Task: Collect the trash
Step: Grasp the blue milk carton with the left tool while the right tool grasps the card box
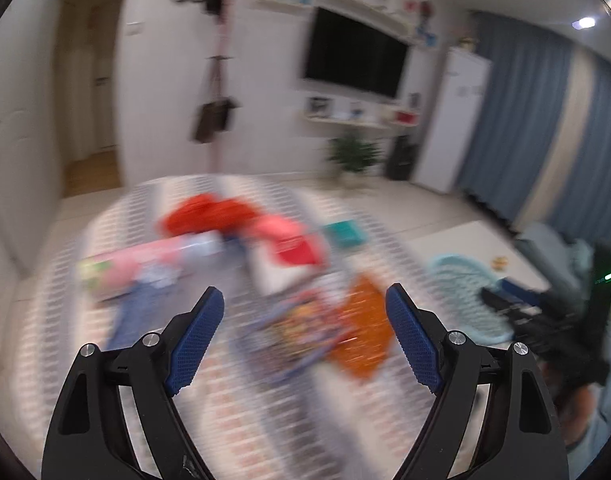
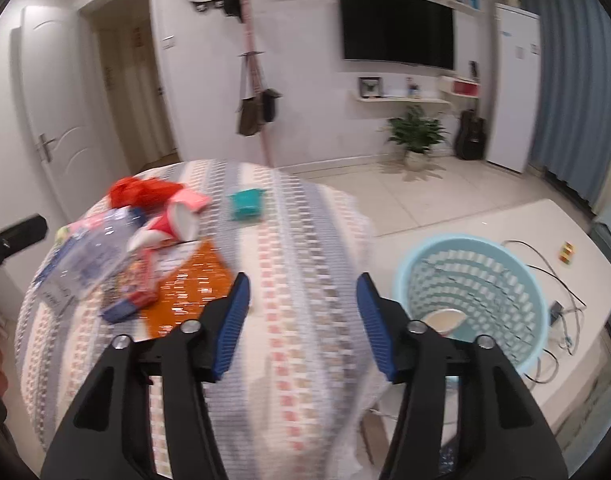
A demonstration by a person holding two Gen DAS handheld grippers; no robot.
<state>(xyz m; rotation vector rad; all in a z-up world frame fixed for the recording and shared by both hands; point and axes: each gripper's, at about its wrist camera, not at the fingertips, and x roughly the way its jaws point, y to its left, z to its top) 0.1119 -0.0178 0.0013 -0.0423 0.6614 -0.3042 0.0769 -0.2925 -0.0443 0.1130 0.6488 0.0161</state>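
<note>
Trash lies on a round table with a striped cloth point(image 2: 297, 248): a red plastic bag point(image 2: 139, 192), a paper cup point(image 2: 173, 228), an orange foil wrapper point(image 2: 193, 288), a clear plastic bag point(image 2: 89, 256) and a teal box point(image 2: 246, 204). A light blue basket point(image 2: 471, 292) stands right of the table with a paper cup point(image 2: 445, 320) inside. My right gripper point(image 2: 303, 300) hangs open and empty above the cloth, between the trash and the basket. My left gripper point(image 1: 305, 312) is open and empty above the blurred orange wrapper point(image 1: 361, 332).
The basket point(image 1: 469, 300) stands on a low white table point(image 2: 545, 232) with cables point(image 2: 553, 280) and a small coloured cube point(image 2: 566, 253). A coat stand point(image 2: 257, 100), a plant point(image 2: 415, 136), a guitar point(image 2: 471, 136) and a fridge point(image 2: 513, 92) line the far wall. The other gripper shows at the right in the left wrist view.
</note>
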